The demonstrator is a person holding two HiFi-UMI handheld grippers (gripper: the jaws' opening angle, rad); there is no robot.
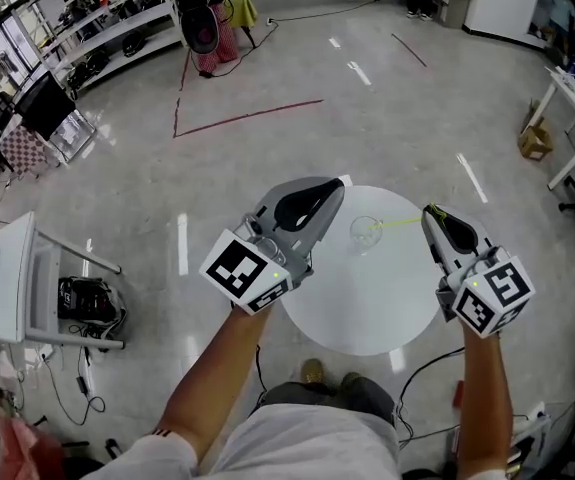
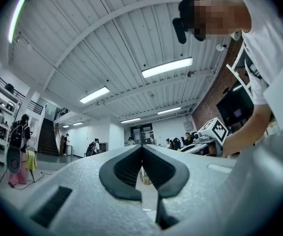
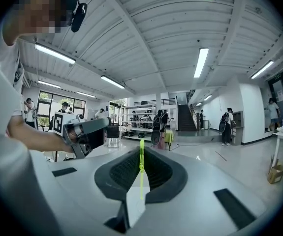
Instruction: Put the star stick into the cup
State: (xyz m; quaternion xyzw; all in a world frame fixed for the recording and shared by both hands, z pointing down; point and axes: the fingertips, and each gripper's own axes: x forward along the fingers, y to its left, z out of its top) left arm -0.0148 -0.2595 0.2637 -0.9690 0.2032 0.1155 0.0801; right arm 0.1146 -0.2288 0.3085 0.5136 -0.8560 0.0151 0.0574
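The star stick is neon yellow-green, the cup clear, the table white.

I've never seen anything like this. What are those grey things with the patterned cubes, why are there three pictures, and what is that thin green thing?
There is no robot here. A person holds a two-jaw gripper in each hand, and the marker cubes are parts of those grippers. The head view comes from a camera on the person's head, looking down at a round white table. The other two pictures come from cameras that ride on the grippers and look along their jaws, so behind the jaws you see the hall and ceiling. On the table stands a clear cup. The right gripper is shut on a thin yellow-green stick, which points toward the cup. The left gripper has its jaws together with nothing between them.
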